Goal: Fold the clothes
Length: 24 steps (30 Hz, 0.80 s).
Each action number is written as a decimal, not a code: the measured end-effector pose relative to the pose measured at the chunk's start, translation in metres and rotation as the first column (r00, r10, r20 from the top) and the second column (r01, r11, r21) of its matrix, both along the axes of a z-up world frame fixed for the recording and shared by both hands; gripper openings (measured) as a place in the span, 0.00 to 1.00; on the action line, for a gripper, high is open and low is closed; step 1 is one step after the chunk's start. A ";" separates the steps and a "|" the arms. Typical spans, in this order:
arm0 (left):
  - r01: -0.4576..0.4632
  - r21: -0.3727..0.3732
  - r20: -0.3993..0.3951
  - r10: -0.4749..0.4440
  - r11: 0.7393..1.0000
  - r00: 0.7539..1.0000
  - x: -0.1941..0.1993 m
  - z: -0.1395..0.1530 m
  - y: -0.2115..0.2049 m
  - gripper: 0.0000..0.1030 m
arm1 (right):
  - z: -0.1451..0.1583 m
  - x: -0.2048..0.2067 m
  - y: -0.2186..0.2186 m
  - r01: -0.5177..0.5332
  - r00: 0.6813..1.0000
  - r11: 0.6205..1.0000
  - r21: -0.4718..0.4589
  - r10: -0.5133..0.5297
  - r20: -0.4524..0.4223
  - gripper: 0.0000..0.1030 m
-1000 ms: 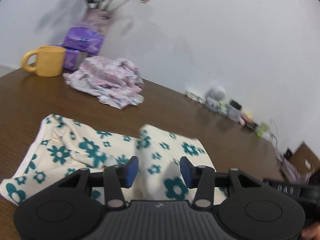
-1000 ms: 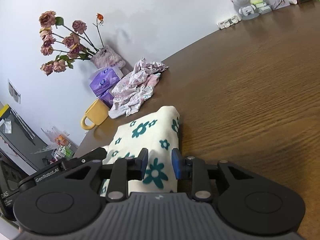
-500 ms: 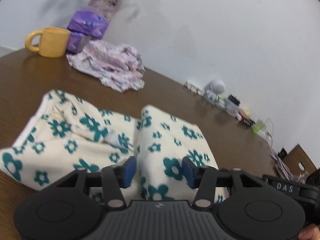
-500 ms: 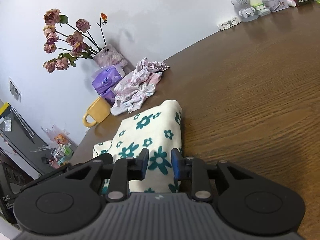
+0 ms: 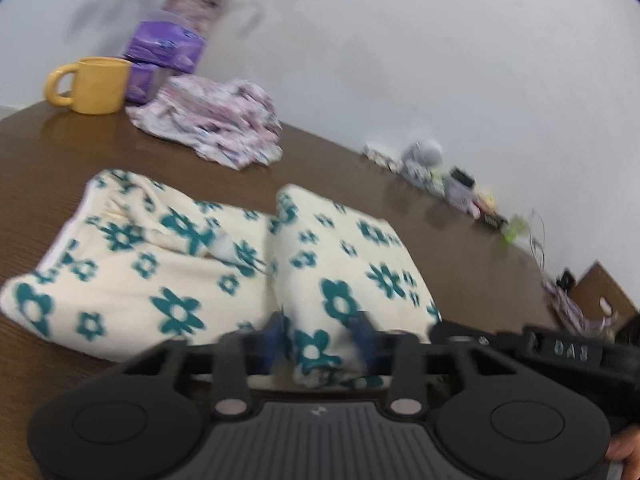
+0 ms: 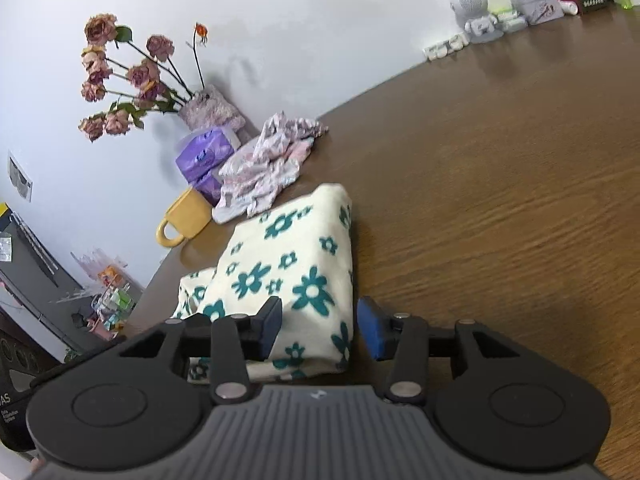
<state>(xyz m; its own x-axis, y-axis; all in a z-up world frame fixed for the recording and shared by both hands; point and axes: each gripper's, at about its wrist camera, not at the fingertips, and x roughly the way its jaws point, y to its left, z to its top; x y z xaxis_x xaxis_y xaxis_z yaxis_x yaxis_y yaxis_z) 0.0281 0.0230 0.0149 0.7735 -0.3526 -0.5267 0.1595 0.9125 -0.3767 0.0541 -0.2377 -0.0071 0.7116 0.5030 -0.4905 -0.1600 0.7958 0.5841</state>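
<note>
The left gripper [image 5: 320,338] is nearest, low over the near edge of the cloth [image 5: 224,280]. Its fingers are closing, with a bump of cloth between them. The picture is blurry there, so it is hard to tell if the pads press on it yet.

The right gripper [image 6: 320,330] is at the near right corner of the cloth [image 6: 296,268]. Its fingers are opening. The cloth sits between them, but the right pad stands clear of it.

The cloth is cream with teal flowers. It lies on the brown table [image 6: 500,200], with its right part folded over into a thick flap. It looks soft, thick and light. It will bend and sag when lifted, not slide or break. A good place to hold it is the near edge or a corner, pinching all the layers at once.

To the right, the table is wide and bare, so there is lots of room. To the far left it is tight: a pink cloth [image 5: 212,124] lies near, then a yellow mug [image 5: 94,86], purple packs [image 5: 164,52] and a vase of flowers [image 6: 132,80]. Small things [image 6: 528,4] line the far wall.
</note>
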 end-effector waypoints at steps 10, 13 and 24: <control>0.015 0.071 0.039 -0.018 0.997 0.999 -0.018 0.005 -0.004 0.55 | -0.003 -0.007 -0.011 0.021 0.999 0.997 0.068 -0.019 -0.029 0.36; 0.053 0.092 0.018 -0.055 0.994 0.998 -0.015 -0.001 -0.013 0.36 | -0.006 -0.004 -0.009 0.002 0.999 0.997 0.083 0.002 -0.051 0.36; 0.050 0.059 0.064 -0.054 0.997 0.996 -0.028 0.006 0.002 0.54 | -0.004 -0.011 -0.006 0.003 0.999 0.997 0.072 0.000 -0.038 0.30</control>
<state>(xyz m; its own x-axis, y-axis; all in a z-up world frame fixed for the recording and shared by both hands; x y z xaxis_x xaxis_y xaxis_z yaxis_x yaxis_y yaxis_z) 0.0003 0.0254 0.0207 0.7886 -0.3640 -0.4955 0.2300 0.9220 -0.3114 0.0432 -0.2434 -0.0112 0.6940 0.5371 -0.4795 -0.1353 0.7514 0.6458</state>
